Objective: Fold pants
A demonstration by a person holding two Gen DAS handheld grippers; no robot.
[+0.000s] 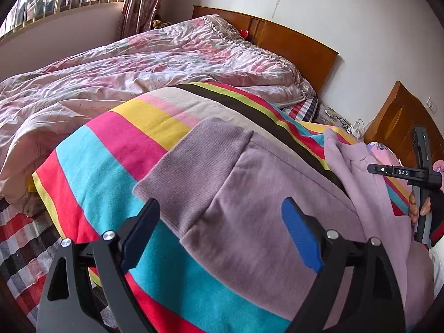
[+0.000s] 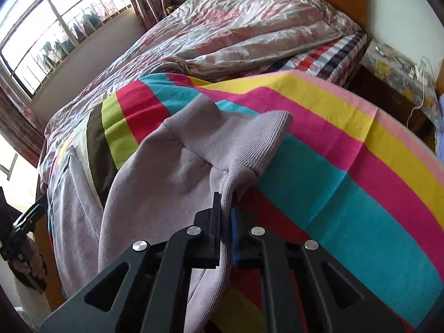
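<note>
Wide bed (image 1: 83, 88) under a crumpled floral quilt (image 1: 155, 55), wooden headboard (image 1: 294, 41) against the wall. Over the near part, a striped blanket (image 1: 105, 152) in bands of teal, pink, yellow and red, serving as the folding surface. On that blanket, lilac pants (image 1: 263, 183), soft knit, partly spread and partly bunched: one ribbed cuff (image 1: 194, 161) flat on the stripes in the left wrist view, the rest rumpled toward the bed's edge.

Right gripper (image 2: 226, 208) clamped narrow on a pinch of lilac fabric just below a ribbed cuff (image 2: 236, 141), cloth trailing down between the blades and draping over the blanket. Left gripper (image 1: 219, 233) spread wide, empty, hovering just over the leg beside the cuff, blue pad (image 1: 302, 238) showing, nothing between the fingers.

Likely step: bringing one leg over onto the other, or aligning the cuffs. To do well: keep the right pinch firm and lift only enough to clear the blanket, since limp knit sags and drags folds along. Close the left on the matching cuff edge, through both layers if possible. Draw both ends taut and level before laying down; smooth any trapped ridge near the seat, where bunching looks worst.
</note>
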